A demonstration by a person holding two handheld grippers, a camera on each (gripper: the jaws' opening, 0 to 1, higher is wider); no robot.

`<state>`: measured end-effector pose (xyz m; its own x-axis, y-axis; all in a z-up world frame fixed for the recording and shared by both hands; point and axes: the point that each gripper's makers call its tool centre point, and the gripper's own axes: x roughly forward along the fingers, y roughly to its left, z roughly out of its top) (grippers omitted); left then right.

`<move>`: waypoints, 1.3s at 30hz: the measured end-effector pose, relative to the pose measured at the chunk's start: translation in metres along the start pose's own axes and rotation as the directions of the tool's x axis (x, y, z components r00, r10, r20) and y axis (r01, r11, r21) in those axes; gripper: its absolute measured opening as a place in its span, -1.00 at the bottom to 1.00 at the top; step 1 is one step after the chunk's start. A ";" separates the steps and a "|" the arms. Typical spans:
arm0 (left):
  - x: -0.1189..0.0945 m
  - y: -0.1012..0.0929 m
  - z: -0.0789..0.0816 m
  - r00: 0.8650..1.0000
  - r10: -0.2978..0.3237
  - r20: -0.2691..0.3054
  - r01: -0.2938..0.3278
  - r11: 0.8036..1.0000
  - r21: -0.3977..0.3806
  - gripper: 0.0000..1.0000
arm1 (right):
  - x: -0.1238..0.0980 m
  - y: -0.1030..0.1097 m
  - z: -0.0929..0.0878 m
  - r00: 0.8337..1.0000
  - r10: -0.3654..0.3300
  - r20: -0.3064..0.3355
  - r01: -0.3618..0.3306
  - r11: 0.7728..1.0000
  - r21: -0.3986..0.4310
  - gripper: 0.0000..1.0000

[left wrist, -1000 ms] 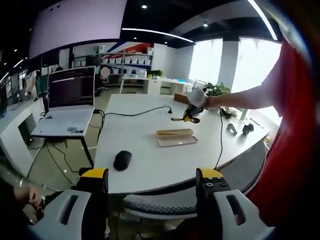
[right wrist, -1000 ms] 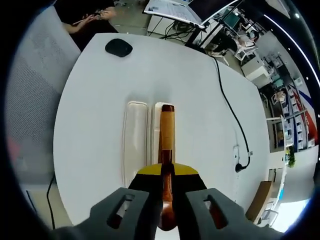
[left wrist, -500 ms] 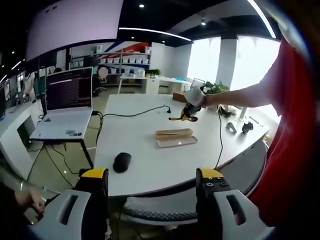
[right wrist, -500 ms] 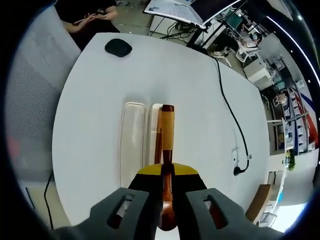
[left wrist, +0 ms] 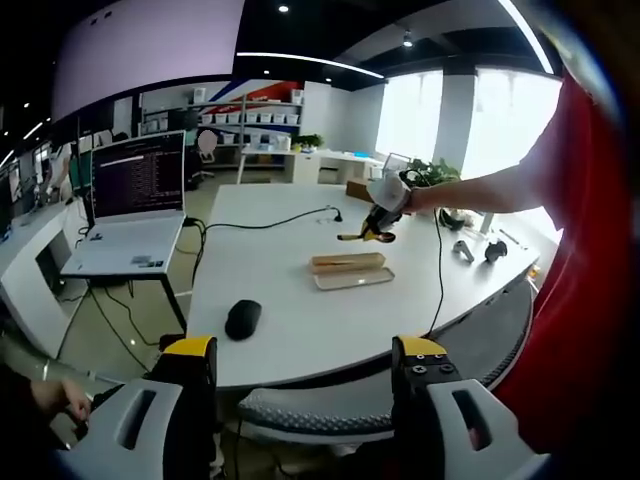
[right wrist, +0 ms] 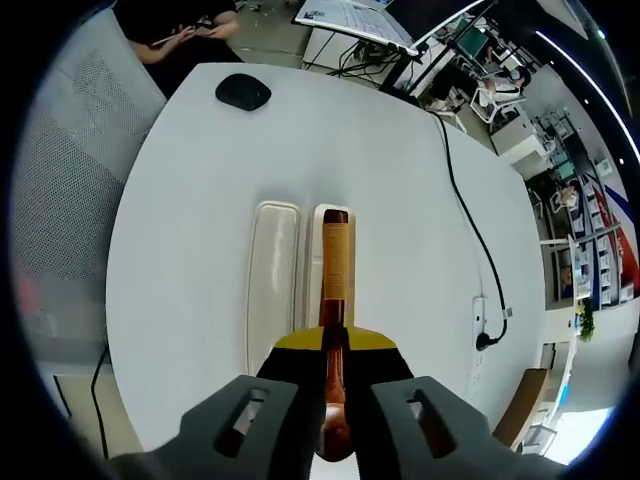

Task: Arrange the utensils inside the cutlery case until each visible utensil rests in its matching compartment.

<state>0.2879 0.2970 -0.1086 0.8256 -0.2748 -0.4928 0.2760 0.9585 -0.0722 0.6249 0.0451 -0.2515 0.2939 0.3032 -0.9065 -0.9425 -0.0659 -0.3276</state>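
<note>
The cutlery case lies open on the white table as two long pale halves side by side. My right gripper is shut on a wooden utensil, which hangs lengthwise over the right half. The left gripper view has that gripper in a person's hand, above the case, with the utensil sticking out of it. My left gripper is open with nothing between its fingers, held back from the table's near edge.
A black mouse lies on the table near one edge. A black cable runs across the far side. A laptop stands on a side stand. A grey mesh chair is beside the table.
Both views have drifted slightly with the hands. The right gripper still holds the wooden utensil over the case; nothing was let go or taken.
</note>
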 end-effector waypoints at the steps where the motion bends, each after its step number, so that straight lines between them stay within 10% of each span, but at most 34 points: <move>1: 0.000 0.001 0.000 1.000 0.000 0.000 0.000 1.000 -0.002 0.47 | 0.000 0.000 0.001 1.000 0.000 0.006 0.000 1.000 0.005 -0.97; 24: 0.002 0.000 -0.005 1.000 0.011 -0.026 -0.011 1.000 -0.003 0.45 | 0.001 -0.033 0.026 0.998 0.043 0.035 -0.043 0.999 -0.001 -0.97; 39: 0.005 -0.003 -0.010 0.999 0.016 -0.031 -0.017 1.000 -0.021 0.44 | 0.032 -0.011 0.020 0.986 0.161 -0.049 -0.161 0.987 -0.005 -0.97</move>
<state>0.2869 0.2937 -0.1193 0.8145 -0.2570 -0.5201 0.2517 0.9643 -0.0823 0.6410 0.0745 -0.2713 0.1459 0.2415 -0.9594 -0.9767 -0.1189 -0.1785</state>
